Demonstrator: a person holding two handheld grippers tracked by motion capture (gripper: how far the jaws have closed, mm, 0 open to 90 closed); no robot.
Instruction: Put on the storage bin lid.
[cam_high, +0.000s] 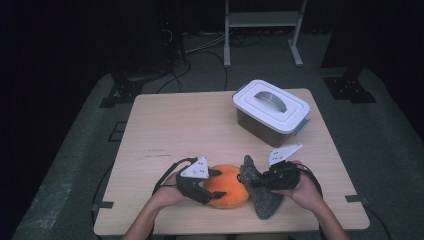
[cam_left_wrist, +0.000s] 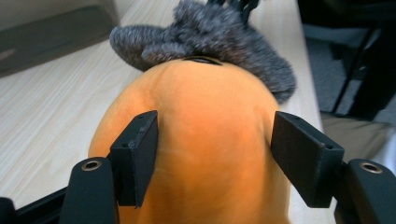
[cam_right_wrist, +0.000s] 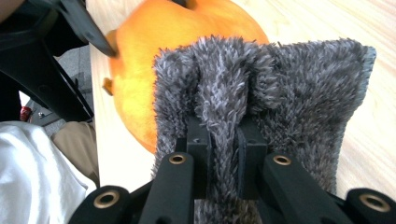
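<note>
Dark floor and black walls are wrapping around a pale wooden worktop (cam_high: 165, 125), and a white metal frame is standing far behind it. Near the person's edge an orange plush toy (cam_high: 227, 186) is lying on the wood, its long side running left to right, with a fuzzy grey cloth (cam_high: 260, 195) touching its right end. The left claw (cam_high: 212, 184) is reaching in from the toy's left end, with one jaw on each side of the toy. In the left gripper view the left pad (cam_left_wrist: 140, 154) is touching the orange plush while the other pad is sitting a little off it, so this claw is not squeezing yet. The right claw (cam_high: 252, 183) is clenched tight on a fold of the grey cloth, and the cloth is lying between that claw and the toy. The left hand is the nearer one to the toy. A closed grey box with a white lid (cam_high: 271, 111) is sitting well apart at the far right corner.
</note>
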